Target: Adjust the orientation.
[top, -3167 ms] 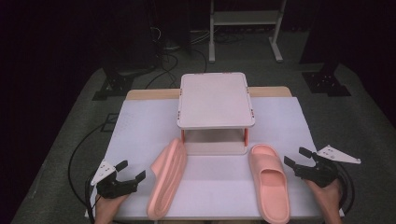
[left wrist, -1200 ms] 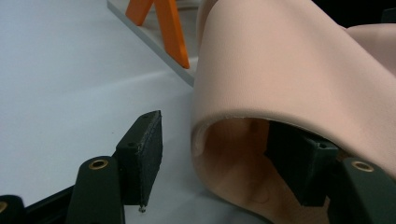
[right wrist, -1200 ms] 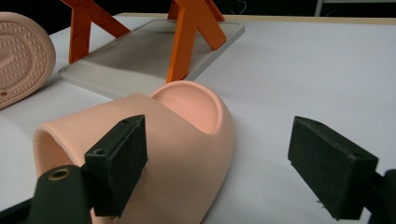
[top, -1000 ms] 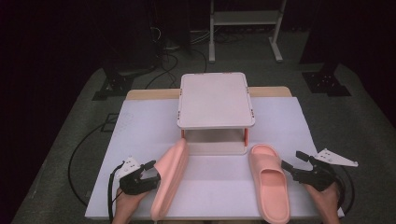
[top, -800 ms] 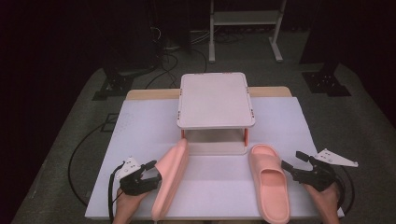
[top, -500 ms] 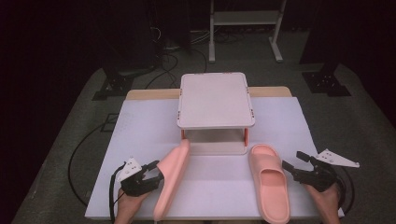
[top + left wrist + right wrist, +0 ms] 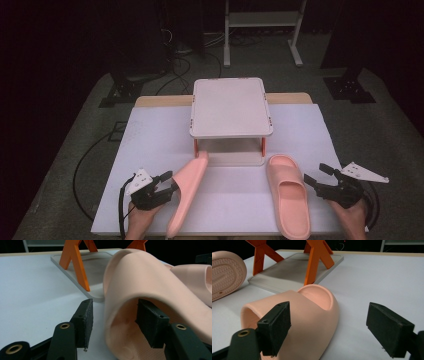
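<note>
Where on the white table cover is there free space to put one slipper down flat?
The white cover is bare left of the small rack, and also right of it, toward the far right corner. A narrower bare strip lies between the tilted slipper and the flat slipper. The near edge is crowded: the left gripper is at the tilted slipper, and the right gripper waits beside the flat one.

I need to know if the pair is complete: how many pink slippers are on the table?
2. One pink foam slipper is tipped on its side at the left, its strap between the left gripper's jaws. The other pink slipper lies flat, sole down, at the right.
</note>
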Tool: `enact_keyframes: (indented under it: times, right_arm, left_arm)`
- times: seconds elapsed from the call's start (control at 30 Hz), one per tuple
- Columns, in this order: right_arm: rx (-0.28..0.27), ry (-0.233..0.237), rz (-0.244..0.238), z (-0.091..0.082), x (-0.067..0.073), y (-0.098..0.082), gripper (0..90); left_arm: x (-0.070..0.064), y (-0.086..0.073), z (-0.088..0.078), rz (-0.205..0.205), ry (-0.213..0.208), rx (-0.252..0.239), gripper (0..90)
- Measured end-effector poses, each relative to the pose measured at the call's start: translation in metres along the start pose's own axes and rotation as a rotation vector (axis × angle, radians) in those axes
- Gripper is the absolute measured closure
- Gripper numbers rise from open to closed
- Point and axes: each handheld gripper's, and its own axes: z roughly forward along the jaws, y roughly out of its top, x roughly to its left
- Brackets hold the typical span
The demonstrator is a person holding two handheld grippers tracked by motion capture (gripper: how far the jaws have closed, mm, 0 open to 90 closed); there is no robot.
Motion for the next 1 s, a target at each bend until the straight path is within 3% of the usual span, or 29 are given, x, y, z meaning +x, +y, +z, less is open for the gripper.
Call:
enact_keyframes:
  times: [0.17, 0.2, 0.37, 0.73, 1.0]
  right_arm:
    - [-0.015, 0.002, -0.007, -0.007, 0.004, 0.000, 19.1]
    - [-0.015, 0.004, -0.009, -0.008, 0.005, -0.001, 19.1]
    - [-0.024, 0.021, -0.019, -0.014, 0.012, -0.002, 18.9]
    - [0.008, 0.069, -0.047, -0.008, 0.024, -0.005, 17.9]
    - [0.047, 0.078, -0.053, 0.002, 0.027, -0.009, 18.8]
  left_arm:
    - [-0.004, 0.000, 0.006, 0.000, 0.003, 0.013, 45.5]
    - [-0.005, 0.000, 0.008, -0.015, -0.006, 0.008, 45.5]
    - [-0.012, 0.002, 0.015, -0.013, -0.025, 0.014, 43.2]
    - [-0.023, 0.002, 0.027, -0.001, -0.063, 0.057, 36.8]
    - [-0.037, 0.002, 0.037, 0.056, -0.094, 0.104, 35.7]
